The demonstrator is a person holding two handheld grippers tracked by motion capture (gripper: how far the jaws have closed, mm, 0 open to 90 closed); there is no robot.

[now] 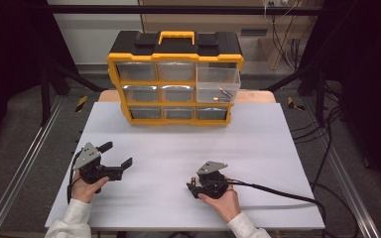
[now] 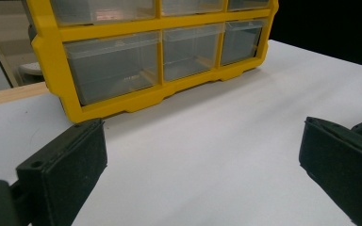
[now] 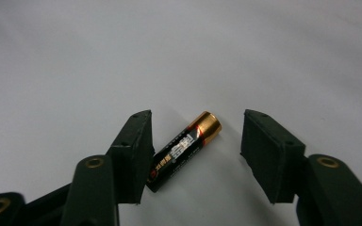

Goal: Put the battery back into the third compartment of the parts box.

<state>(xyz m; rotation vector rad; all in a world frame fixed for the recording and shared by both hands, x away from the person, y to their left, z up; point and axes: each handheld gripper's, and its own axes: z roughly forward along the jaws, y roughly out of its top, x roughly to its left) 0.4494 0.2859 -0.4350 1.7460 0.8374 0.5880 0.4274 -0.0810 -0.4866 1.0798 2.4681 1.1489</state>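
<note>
A battery lies on the white table between the jaws of the right gripper — the jaws stand spread, the left one touching or nearly touching the battery's dark end, the other well clear. The left gripper rests near the table's left side, jaws wide apart — empty. At the far edge stands a yellow drawer cabinet, its upper right drawer pulled out.

Some small print and a red logo on the black battery lying toward 6 o'clock on the table, too tiny and blurry to read. Nothing else legible anywhere.
</note>
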